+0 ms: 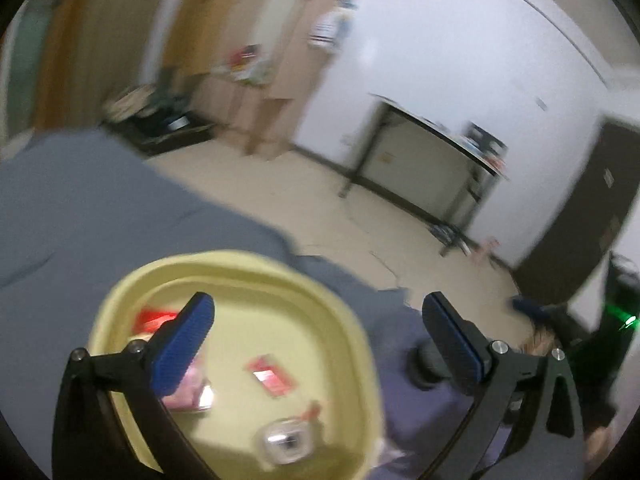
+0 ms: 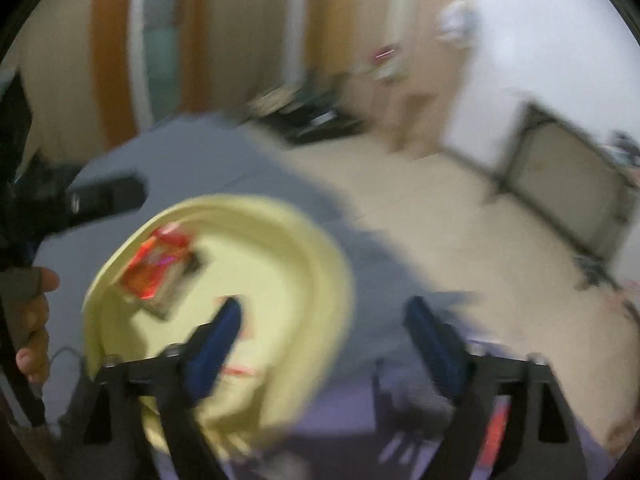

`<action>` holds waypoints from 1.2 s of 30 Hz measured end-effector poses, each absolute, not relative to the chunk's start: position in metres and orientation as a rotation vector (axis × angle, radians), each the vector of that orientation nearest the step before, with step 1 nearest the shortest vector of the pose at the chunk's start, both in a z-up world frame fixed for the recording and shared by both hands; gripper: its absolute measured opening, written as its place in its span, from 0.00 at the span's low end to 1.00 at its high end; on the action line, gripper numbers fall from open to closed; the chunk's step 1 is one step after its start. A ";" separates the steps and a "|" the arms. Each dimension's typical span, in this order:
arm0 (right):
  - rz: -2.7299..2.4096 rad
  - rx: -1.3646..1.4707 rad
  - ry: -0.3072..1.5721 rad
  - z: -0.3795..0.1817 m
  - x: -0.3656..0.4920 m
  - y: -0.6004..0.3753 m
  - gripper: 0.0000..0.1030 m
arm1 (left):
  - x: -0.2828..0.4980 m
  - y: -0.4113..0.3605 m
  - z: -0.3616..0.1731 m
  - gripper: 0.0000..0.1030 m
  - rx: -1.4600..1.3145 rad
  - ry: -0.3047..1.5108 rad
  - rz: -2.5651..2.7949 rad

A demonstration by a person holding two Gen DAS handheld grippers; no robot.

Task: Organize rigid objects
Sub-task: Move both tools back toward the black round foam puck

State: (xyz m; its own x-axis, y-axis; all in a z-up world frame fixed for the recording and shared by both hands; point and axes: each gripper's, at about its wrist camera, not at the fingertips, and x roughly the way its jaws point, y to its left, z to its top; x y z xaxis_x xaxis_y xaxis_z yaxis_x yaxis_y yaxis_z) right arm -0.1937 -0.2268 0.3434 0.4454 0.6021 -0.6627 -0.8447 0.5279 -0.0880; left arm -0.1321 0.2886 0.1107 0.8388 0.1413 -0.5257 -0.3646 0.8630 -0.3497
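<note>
Both grippers are hovering empty over the yellow tray on the grey cloth.
Small items, including a red packet and a clear round container, are lying gathered inside, apparently as sorted goods; left gripper and right gripper are standing fully spread, gripping nothing.

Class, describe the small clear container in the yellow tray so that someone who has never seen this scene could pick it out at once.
Find the pale yellow tray resting on the grey cloth surface. Look to its near edge, closest to the camera, for the small clear container. Unlike the red packets beside it, it is see-through and rounded, with something dark inside.
</note>
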 end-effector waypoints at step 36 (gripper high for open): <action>0.390 -0.120 0.932 0.275 -0.058 -0.451 0.93 | 0.041 0.122 0.007 1.00 -0.055 0.980 0.117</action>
State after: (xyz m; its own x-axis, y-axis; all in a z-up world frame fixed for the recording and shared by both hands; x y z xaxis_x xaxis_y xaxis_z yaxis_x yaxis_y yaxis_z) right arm -0.0577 -0.4513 0.2745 0.5320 0.2750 -0.8008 -0.3772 0.9237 0.0667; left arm 0.0407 0.1215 0.0070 0.5514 0.0745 -0.8309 -0.1238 0.9923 0.0068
